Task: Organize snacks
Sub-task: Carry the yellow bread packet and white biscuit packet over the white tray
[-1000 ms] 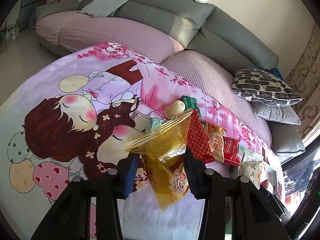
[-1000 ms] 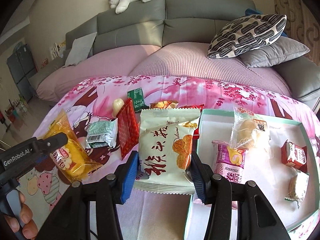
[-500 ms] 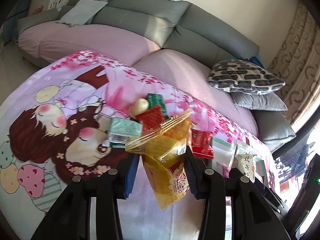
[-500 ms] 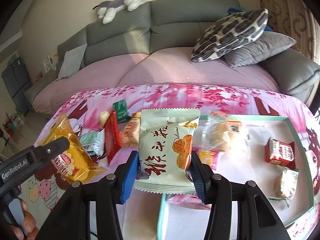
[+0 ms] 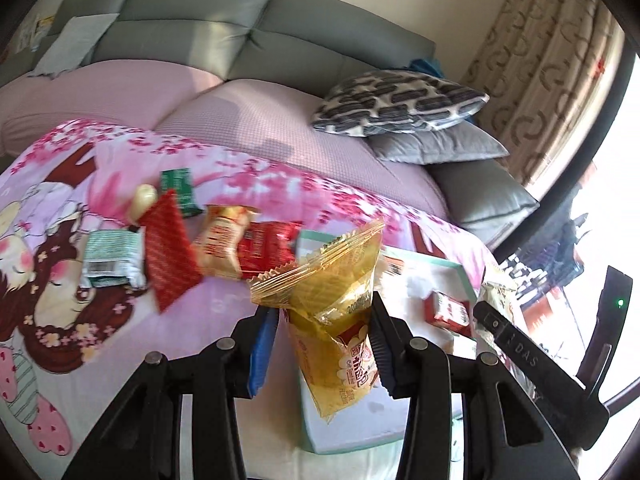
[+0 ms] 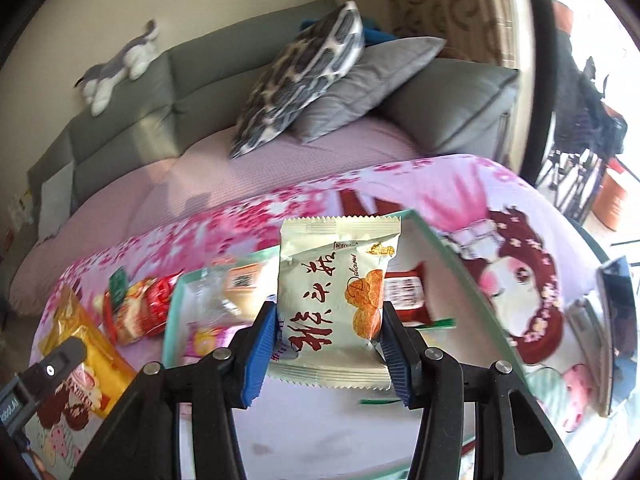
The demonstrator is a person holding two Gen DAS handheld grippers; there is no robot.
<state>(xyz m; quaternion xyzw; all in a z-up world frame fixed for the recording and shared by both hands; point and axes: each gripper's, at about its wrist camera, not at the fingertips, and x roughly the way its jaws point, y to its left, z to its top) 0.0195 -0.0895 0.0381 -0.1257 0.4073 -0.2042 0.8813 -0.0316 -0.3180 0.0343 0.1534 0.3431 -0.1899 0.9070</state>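
Between the blue pads of the left gripper [image 5: 320, 344] a yellow snack packet [image 5: 336, 320] is pinched across its middle, jaws narrowed to the packet's width, its crimped top fanning out above the fingertips and its lower end hanging below them. The right gripper [image 6: 326, 344] likewise holds a white snack packet [image 6: 336, 304] printed with red characters, its jaws set about half apart and pressing on both side edges, the packet upright and facing the camera. Directly beyond and beneath both sets of fingers lies the teal-rimmed white tray [image 5: 460, 270], so each carried packet appears to hang over or just short of its floor. Behind the right fingers the tray already contains a clear-wrapped pastry [image 6: 232, 284], a pink packet [image 6: 208, 338] and a red-and-white packet [image 6: 404, 292]; a small red packet [image 5: 448, 308] shows in the tray to the right of the left fingers. To the left of the left fingers, outside the tray on the cartoon-print cloth [image 5: 60, 240], remain a red foil packet [image 5: 168, 252], a mint-green packet [image 5: 110, 258], an orange packet [image 5: 224, 240], a crumpled red packet [image 5: 268, 246], a dark green packet [image 5: 180, 192] and a pale oval sweet [image 5: 142, 202]. The sorting is judged roughly halfway: two packets await release, and about six loose items are still to be collected.
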